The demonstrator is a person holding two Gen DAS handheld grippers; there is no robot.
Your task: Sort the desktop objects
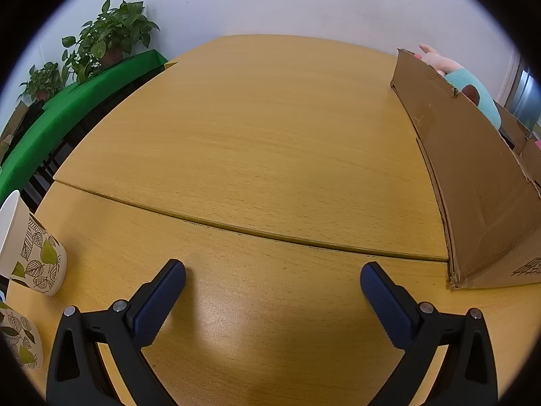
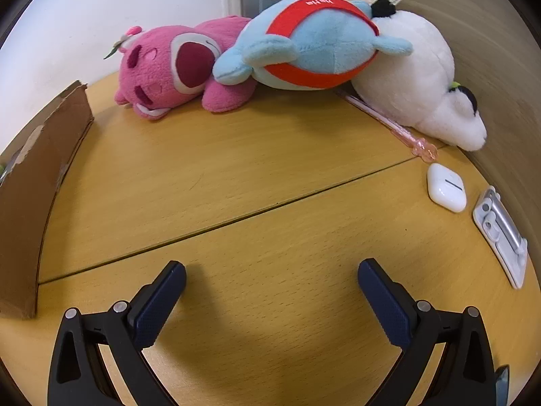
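- Left tongs (image 1: 272,272) hang spread apart over bare wooden bench (image 1: 257,128), gripping nothing.
- Two leaf-print paper cups (image 1: 37,257) stand at its left edge; cardboard box (image 1: 473,176) at right bears dark print too blurred to read.
- Right tongs (image 2: 271,270) also gape, empty.
- Beyond them lie a pink plush bear (image 2: 169,67), a blue plush (image 2: 314,44) whose red band carries small unreadable white lettering, and a white plush (image 2: 422,77).
- Pink pen (image 2: 389,120), white earbud case (image 2: 446,187) and silver-white clip (image 2: 502,233) lie at right.

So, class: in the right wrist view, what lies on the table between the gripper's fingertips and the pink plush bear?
Nothing: between the right gripper and the pink plush bear, the right wrist view shows only bare wooden table, crossed by the seam between the two tabletops.
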